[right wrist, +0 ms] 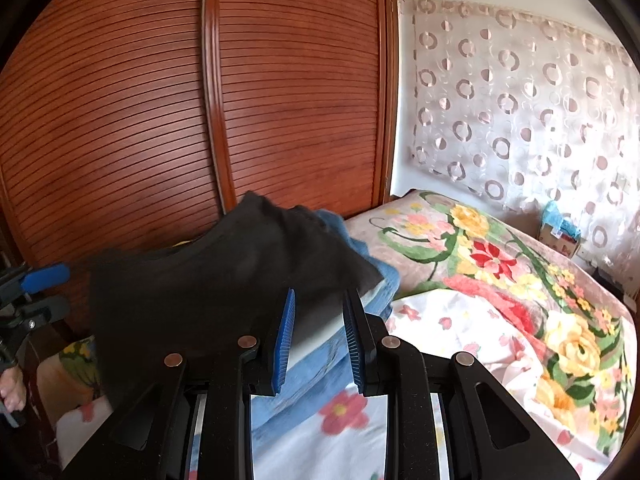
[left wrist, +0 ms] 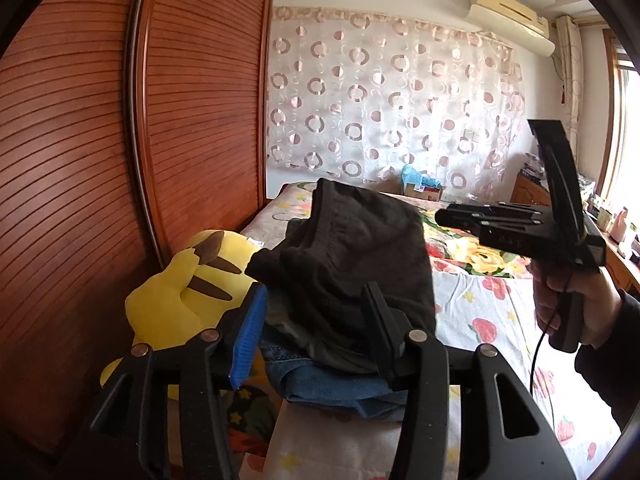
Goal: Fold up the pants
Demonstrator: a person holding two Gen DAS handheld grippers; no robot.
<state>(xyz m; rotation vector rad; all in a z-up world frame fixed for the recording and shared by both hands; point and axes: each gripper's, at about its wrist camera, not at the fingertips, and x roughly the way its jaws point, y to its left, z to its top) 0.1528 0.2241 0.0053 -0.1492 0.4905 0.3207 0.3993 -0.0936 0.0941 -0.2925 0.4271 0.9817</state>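
Folded dark grey pants (left wrist: 352,256) lie on top of a stack of folded clothes, with blue jeans (left wrist: 340,388) beneath, on the bed. My left gripper (left wrist: 316,332) is open, its jaws wide on either side of the stack's near edge, holding nothing. My right gripper shows in the left wrist view (left wrist: 460,216), held above the bed to the right of the pants. In the right wrist view the right gripper (right wrist: 318,336) is open and empty, just in front of the pants (right wrist: 224,280) and the jeans (right wrist: 380,284).
A yellow plush toy (left wrist: 188,300) lies left of the stack, against the wooden louvred wardrobe (left wrist: 100,160). The bed carries a floral quilt (right wrist: 500,280) and a white flowered sheet (left wrist: 500,320). A small box (left wrist: 420,188) sits by the curtain. A sideboard (left wrist: 608,232) stands at the right.
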